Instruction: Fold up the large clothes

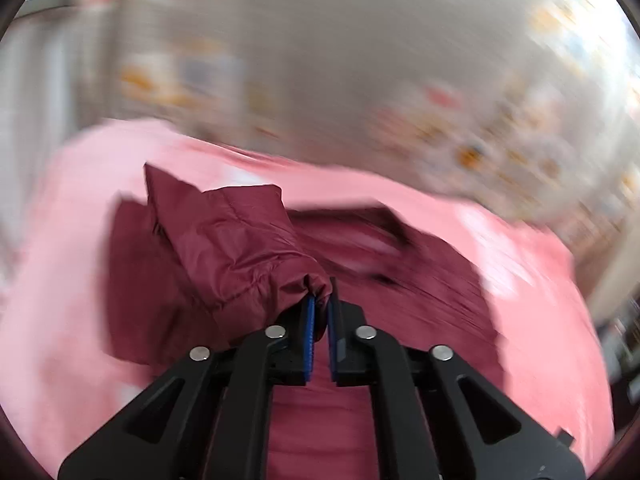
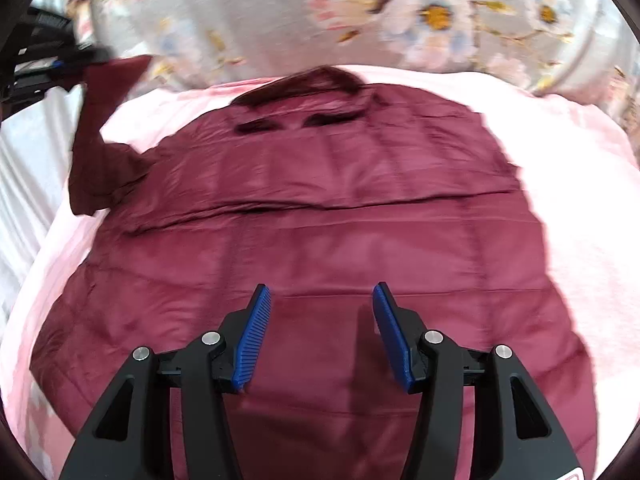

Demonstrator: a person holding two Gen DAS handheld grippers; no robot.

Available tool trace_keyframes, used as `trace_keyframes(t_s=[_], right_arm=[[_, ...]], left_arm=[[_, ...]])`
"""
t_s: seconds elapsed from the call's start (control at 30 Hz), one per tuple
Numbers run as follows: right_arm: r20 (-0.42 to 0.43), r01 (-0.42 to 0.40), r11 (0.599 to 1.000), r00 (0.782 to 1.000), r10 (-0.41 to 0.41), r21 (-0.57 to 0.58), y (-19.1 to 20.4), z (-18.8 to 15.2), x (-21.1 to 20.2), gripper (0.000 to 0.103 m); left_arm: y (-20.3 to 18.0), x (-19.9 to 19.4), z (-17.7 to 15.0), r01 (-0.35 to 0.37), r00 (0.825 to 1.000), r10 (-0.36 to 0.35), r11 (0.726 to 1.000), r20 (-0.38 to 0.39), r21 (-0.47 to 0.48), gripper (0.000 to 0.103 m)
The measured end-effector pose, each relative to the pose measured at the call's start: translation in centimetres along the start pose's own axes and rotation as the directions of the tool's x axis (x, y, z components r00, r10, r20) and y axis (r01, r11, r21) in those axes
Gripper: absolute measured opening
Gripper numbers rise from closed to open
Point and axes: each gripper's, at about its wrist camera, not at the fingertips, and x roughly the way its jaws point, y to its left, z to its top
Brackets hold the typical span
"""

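Observation:
A dark maroon quilted jacket (image 2: 320, 208) lies flat on a pink blanket (image 2: 560, 200), its collar (image 2: 316, 80) at the far end. My right gripper (image 2: 320, 300) hovers open over the jacket's lower half, with nothing between its blue pads. My left gripper (image 1: 320, 304) is shut on the cuff of the jacket's sleeve (image 1: 224, 240), which is lifted off the blanket. In the right wrist view the left gripper (image 2: 80, 63) shows at the upper left, with the raised sleeve (image 2: 100, 128) hanging from it. The left wrist view is heavily blurred.
Floral grey bedding (image 2: 432, 12) runs along the far side, behind the blanket. A white sheet (image 2: 28, 168) borders the blanket on the left. Bare pink blanket (image 1: 72, 240) surrounds the jacket on all sides.

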Motion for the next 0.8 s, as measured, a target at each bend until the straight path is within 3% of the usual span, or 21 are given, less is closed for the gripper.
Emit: trace_keyframes(t_s=[0.07, 0.1, 0.13, 0.3, 0.4, 0.5, 0.6, 0.67, 0.8], right_arm=[[0.005, 0.033, 0.999, 0.999, -0.033, 0.028, -2.0, 0.0, -0.3, 0.058], [0.004, 0.040, 0.998, 0.999, -0.040, 0.045, -2.9, 0.0, -0.5, 0.059], [0.003, 0.041, 0.997, 0.999, -0.041, 0.061, -3.8, 0.0, -0.7, 0.059], [0.011, 0.027, 0.998, 1.000, -0.028, 0.053, -4.7, 1.0, -0.7, 0.062], [0.008, -0.024, 0.999, 1.000, 0.024, 0.029, -3.6, 2.7, 0.2, 0.063], [0.012, -0.050, 0.999, 0.999, 0.050, -0.011, -2.0, 4.4, 1.5, 0.065], [0.031, 0.027, 0.999, 0.999, -0.026, -0.046, -1.3, 6.2, 2.8, 0.066], [0.033, 0.059, 0.998, 0.998, -0.059, -0.001, -2.3, 7.0, 3.3, 0.066], [-0.041, -0.038, 0.987, 0.998, 0.045, 0.158, -5.5, 7.7, 5.4, 0.066]], left_arm=[[-3.6, 2.2, -2.7, 0.037, 0.997, -0.034, 0.999, -0.062, 0.038, 0.052], [-3.8, 3.1, -3.6, 0.042, 0.996, -0.039, 0.998, -0.074, 0.040, 0.079], [-3.3, 4.0, -4.3, 0.046, 0.996, -0.044, 0.998, -0.075, 0.035, 0.083], [1.7, 3.7, -7.2, 0.014, 0.993, -0.025, 0.995, -0.116, -0.095, 0.082], [6.6, 2.6, -6.9, -0.090, 0.992, 0.072, 0.980, -0.107, -0.176, 0.082], [11.1, 2.4, -6.4, -0.223, 0.972, 0.199, 0.949, -0.122, -0.223, 0.081], [14.9, 2.6, -5.8, -0.303, 0.951, 0.272, 0.914, -0.146, -0.271, 0.079], [16.9, 2.4, -5.6, -0.323, 0.945, 0.292, 0.897, -0.146, -0.302, 0.079], [19.3, 2.9, -5.0, -0.336, 0.941, 0.298, 0.883, -0.159, -0.329, 0.079]])
